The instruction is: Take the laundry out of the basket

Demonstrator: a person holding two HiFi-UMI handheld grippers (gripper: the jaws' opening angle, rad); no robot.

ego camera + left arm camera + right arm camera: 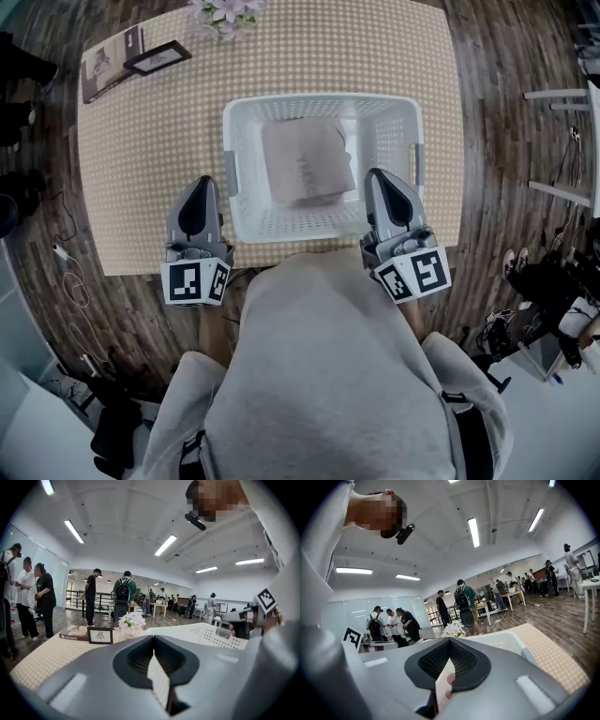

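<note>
The head view alone shows the laundry (pixel 305 159): a folded beige piece lying on the floor of the white basket (pixel 319 99), a little toward the basket's far side. The basket stands in the middle of the bench (pixel 150 159), close to its near edge. From above, the left claw (pixel 200 187) hangs just beside the basket's left wall. The right claw (pixel 380 180) hangs over the basket's near right corner. Whether either one touches the plastic cannot be told from this height.

The gripper views look level across the bench and see none of the laundry. In the left gripper view the left claw (pixel 153 638) has its tips together with nothing clamped; only checked cloth shows through the slit below them. Past it lies the basket's rim (pixel 201 632). In the right gripper view the right claw (pixel 449 640) is likewise closed and empty. The pale surface and pinkish blobs in its slit are too blurred to name.

A picture frame (pixel 157 58) and a book (pixel 105 67) sit at the far left corner, and flowers (pixel 228 13) sit at the middle of the far edge, cut off by the picture's top. The left gripper view shows the frame standing upright (pixel 100 635). Only the gripper views show people standing in the room beyond. A grey sleeve fills one side of each.
</note>
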